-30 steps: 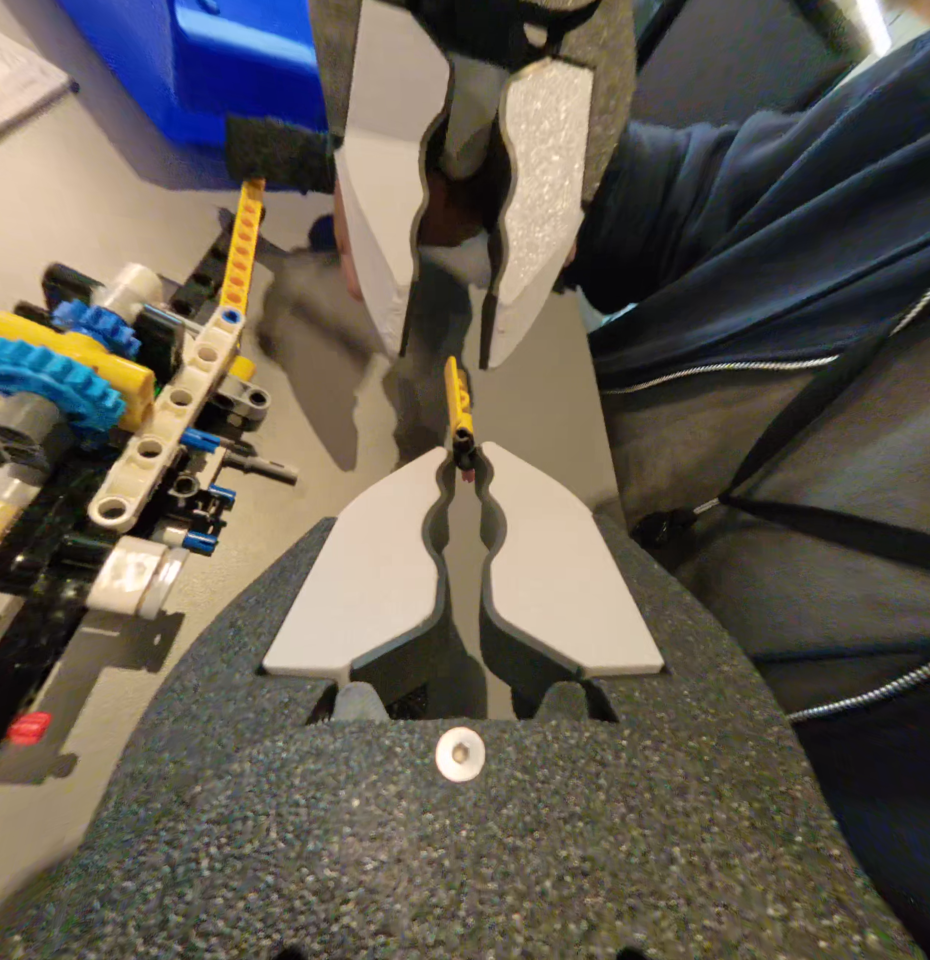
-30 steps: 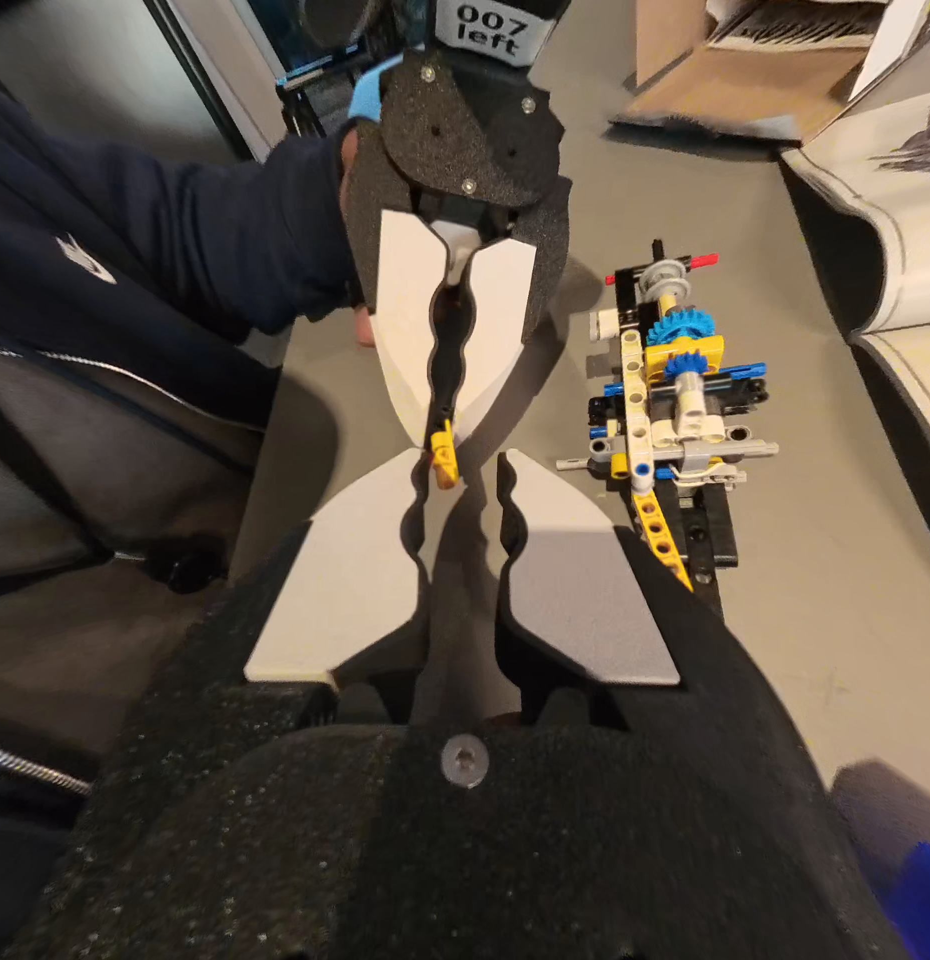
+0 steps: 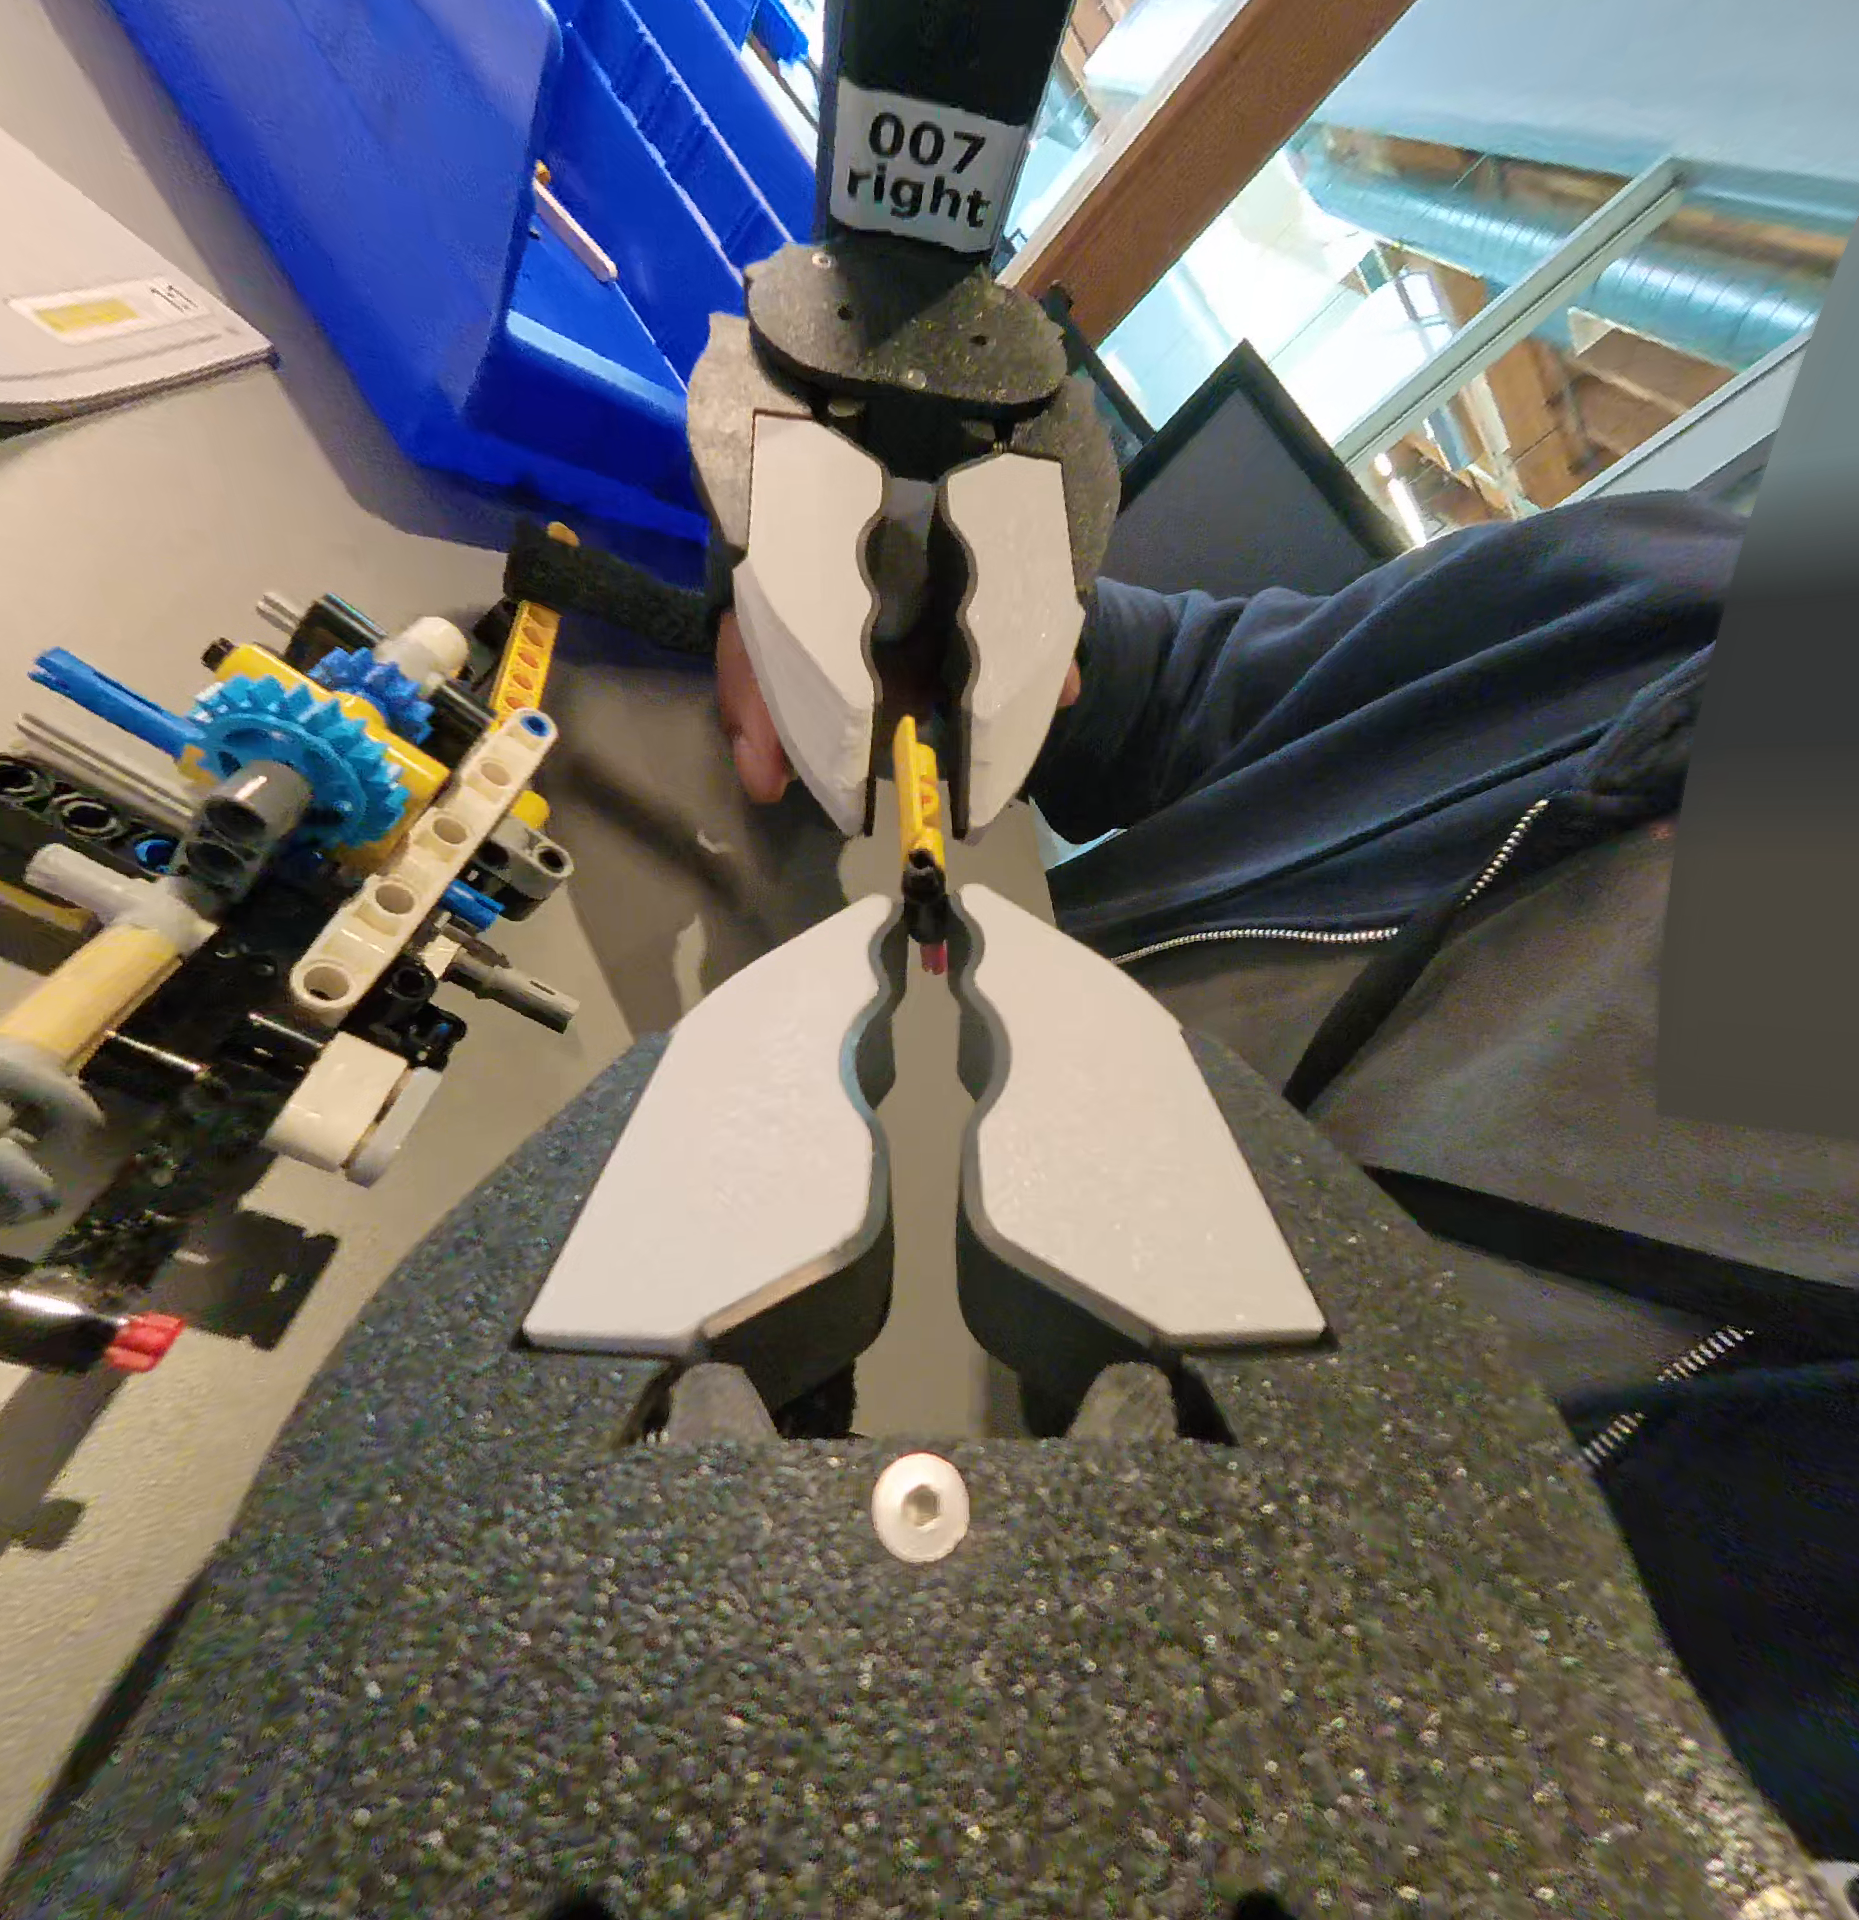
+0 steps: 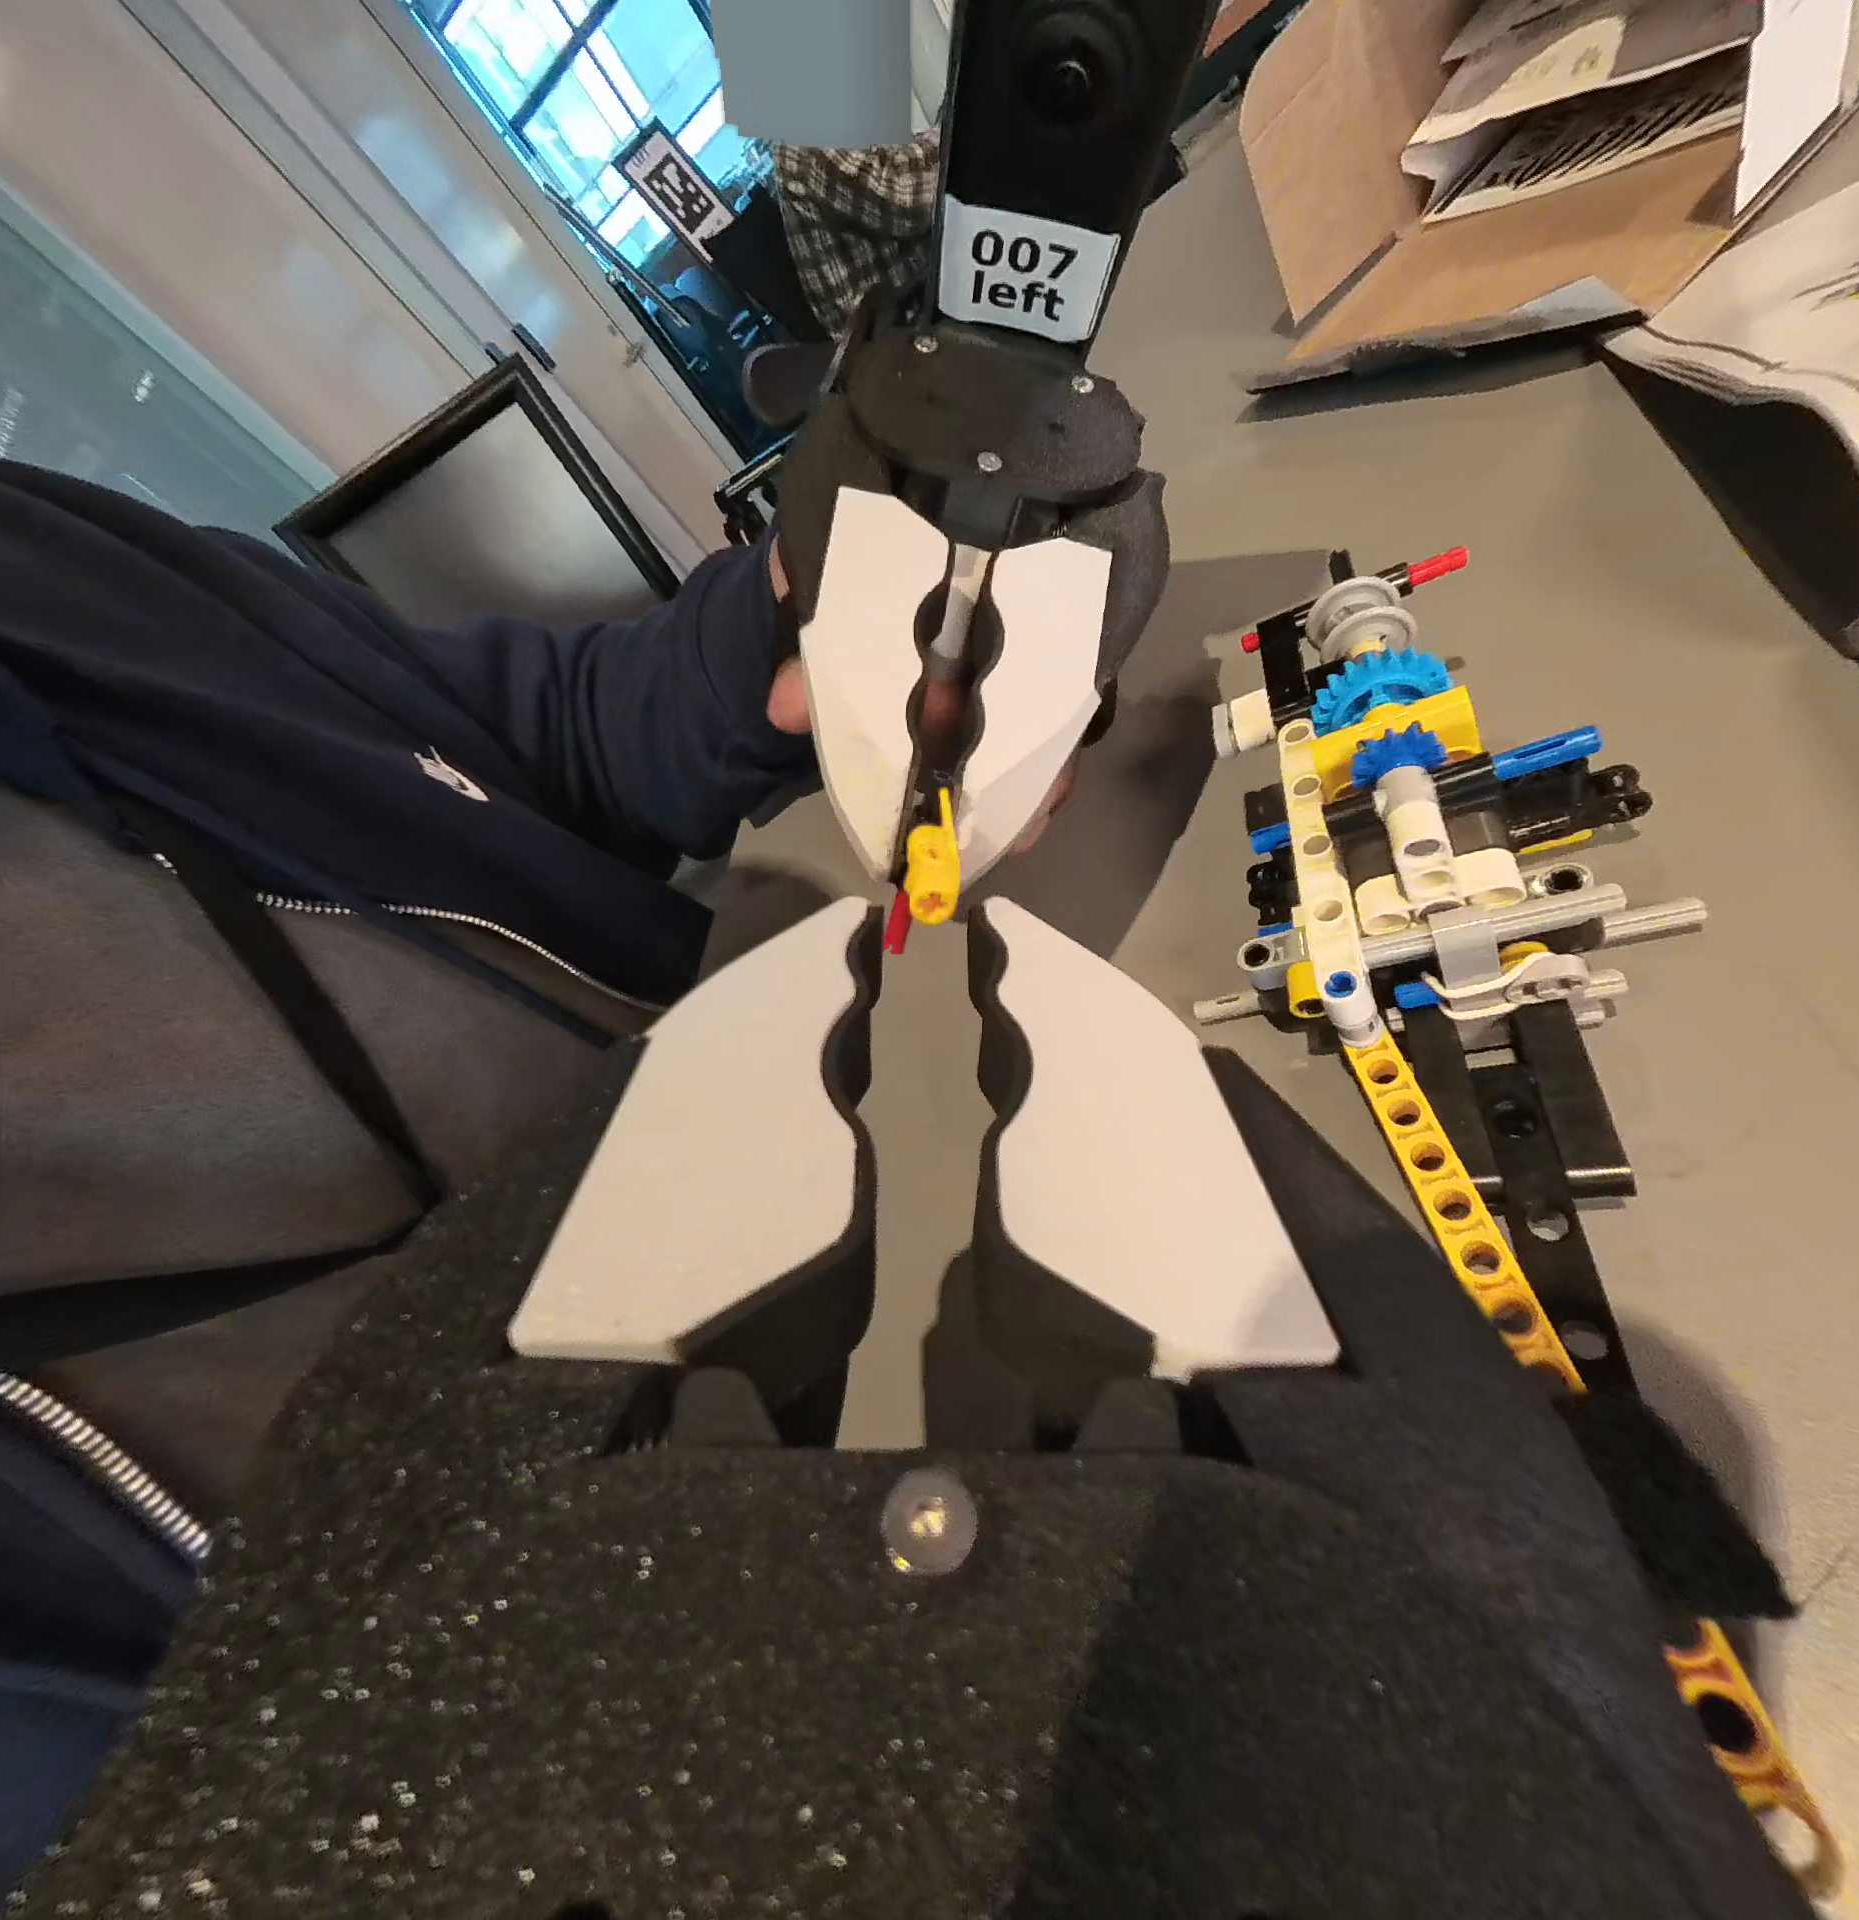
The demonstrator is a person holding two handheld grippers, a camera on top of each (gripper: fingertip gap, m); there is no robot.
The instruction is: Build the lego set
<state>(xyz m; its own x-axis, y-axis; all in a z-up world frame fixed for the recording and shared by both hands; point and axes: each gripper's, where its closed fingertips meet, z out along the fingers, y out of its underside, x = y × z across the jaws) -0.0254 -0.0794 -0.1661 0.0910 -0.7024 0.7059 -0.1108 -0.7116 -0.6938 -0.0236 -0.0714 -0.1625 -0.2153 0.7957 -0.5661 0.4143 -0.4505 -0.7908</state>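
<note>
My left gripper (image 3: 927,902) is shut on a small yellow connector piece (image 3: 917,795) with a black pin and a red tip, and holds it above the table. In the right wrist view the left gripper (image 4: 930,871) comes in from above, with the yellow piece (image 4: 930,873) at its tips. My right gripper (image 4: 927,914) faces it tip to tip. Its jaws are narrowly open on either side of the piece's free end. It also shows in the left wrist view (image 3: 912,826). The partly built lego model (image 3: 281,883) lies on the grey table, to the right in the right wrist view (image 4: 1424,883).
A blue bin (image 3: 437,260) stands behind the model and a booklet (image 3: 83,312) lies at the far left. A cardboard box (image 4: 1476,208) and an open booklet (image 4: 1798,312) lie beyond the model. The person's dark jacket (image 3: 1424,727) is close beside both grippers. Only a small space, under 4 cm, lies between the two pairs of fingers.
The right gripper has moved up to the left one, so the yellow piece now sits between its tips. Its jaws have narrowed. Both grippers have tilted upward.
</note>
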